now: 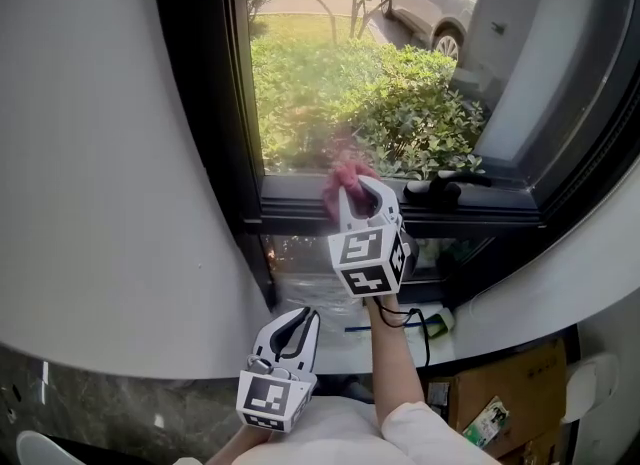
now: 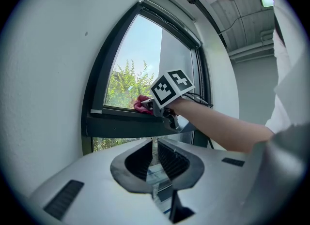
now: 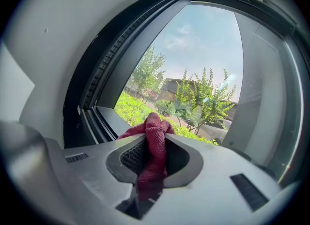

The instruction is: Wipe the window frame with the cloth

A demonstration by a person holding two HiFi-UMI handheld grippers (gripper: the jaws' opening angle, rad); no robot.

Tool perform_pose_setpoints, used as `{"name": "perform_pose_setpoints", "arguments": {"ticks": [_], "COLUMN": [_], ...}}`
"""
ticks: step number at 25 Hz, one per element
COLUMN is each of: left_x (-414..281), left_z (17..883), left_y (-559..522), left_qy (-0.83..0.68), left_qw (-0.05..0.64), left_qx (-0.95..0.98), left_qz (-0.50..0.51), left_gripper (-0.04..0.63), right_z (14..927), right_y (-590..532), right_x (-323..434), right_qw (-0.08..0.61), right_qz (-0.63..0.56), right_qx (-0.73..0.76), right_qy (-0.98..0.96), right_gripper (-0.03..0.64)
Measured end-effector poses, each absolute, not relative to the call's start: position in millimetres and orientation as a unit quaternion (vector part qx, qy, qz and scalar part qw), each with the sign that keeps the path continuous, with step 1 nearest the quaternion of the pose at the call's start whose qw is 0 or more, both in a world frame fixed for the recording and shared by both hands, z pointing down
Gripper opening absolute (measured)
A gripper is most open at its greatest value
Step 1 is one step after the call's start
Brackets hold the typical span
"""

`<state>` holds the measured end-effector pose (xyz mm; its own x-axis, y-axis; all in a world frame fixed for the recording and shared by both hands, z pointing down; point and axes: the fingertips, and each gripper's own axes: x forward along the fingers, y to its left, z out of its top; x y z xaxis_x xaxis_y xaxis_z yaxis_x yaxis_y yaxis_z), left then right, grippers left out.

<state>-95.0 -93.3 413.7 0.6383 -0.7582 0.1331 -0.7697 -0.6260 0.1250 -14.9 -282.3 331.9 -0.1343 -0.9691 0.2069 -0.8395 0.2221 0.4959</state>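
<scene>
Right gripper view shows the right gripper [image 3: 155, 141] clenched on the red cloth [image 3: 154, 154] — a bunched fold sticks out past the jaws toward the glass, and the rest hangs down between them. From the head view, that gripper [image 1: 358, 195] presses the cloth [image 1: 342, 175] onto the dark horizontal bar of the window frame [image 1: 295, 208], left of the black window handle [image 1: 446, 189]. Green shrubs [image 1: 400, 113] and a parked car [image 1: 432, 3] lie beyond the pane. The left gripper [image 1: 300, 325] hangs lower, near the person's body and well apart from the frame — in its own view the jaws [image 2: 156, 144] are drawn together with nothing between them.
</scene>
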Motion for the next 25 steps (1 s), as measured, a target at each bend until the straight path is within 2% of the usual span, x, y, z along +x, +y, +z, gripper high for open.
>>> {"name": "perform_pose_setpoints", "arguments": {"ticks": [25], "left_x": [-81], "left_z": [411], "left_y": [-85], "left_qy": [-0.404], "left_qw": [0.084], "left_qx": [0.910], "left_qz": [0.035], "left_gripper": [0.041], "right_z": [332], "right_y": [-277], "right_x": [37], "right_qw": [0.245], "right_qz": [-0.115], "right_qx": [0.636], "right_qy": [-0.722], "right_gripper": [0.074]}}
